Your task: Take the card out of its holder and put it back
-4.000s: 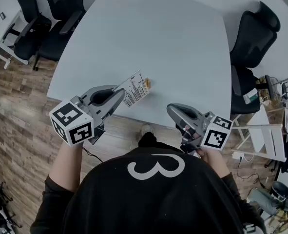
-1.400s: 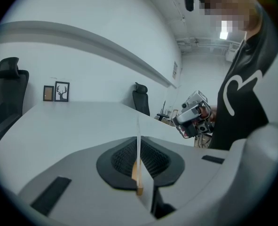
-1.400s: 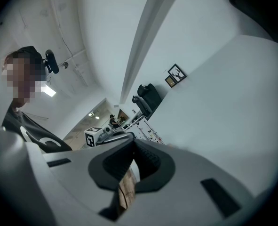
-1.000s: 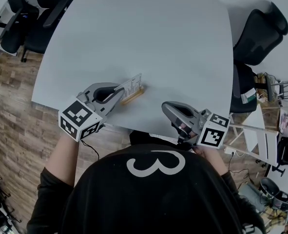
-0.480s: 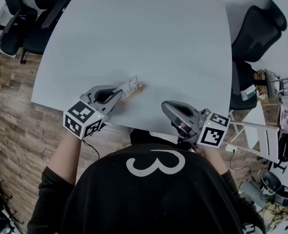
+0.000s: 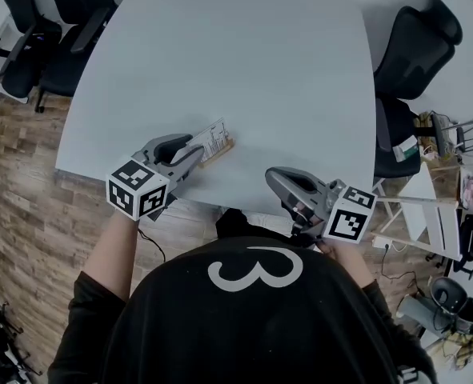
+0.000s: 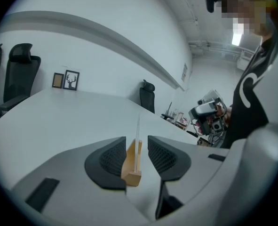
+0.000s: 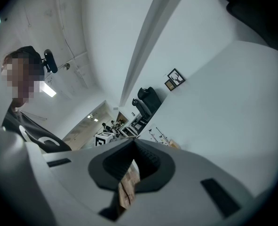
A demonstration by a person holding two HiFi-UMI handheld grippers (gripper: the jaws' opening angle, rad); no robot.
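1. A pale grey table (image 6: 244, 70) is shown in a white-walled office. It is ringed by black office chairs (image 6: 416, 46) on a wood-plank floor (image 6: 28, 238). Two small framed pictures (image 7: 66, 80) are seen on the far wall.

2. The card (image 6: 213, 140) is seated upright in the slot of its small wooden holder (image 6: 218, 154). The holder rests on the table near the person's edge, left of centre in the head view.

3. The left gripper (image 6: 194, 154) is held low at that edge, its tips brought up around the holder from the person's side.

4. In the left gripper view, the left gripper (image 7: 136, 147) is seen with its jaws narrowly parted. The holder (image 7: 131, 166) and the thin edge-on card (image 7: 139, 135) are set between them.

5. A clear gap is visible between the card and the right-hand pad. The holder is just beside the left-hand pad, but whether the two are touching cannot be told. Nothing is gripped.

6. The right gripper (image 6: 278, 178) is held well apart from the card, at the near table edge in front of the person's dark shirt (image 6: 252, 318).

7. In the right gripper view, the right gripper (image 8: 131, 147) is shown with its jaw tips brought together and nothing held. Only wood floor is seen through the opening behind the tips.
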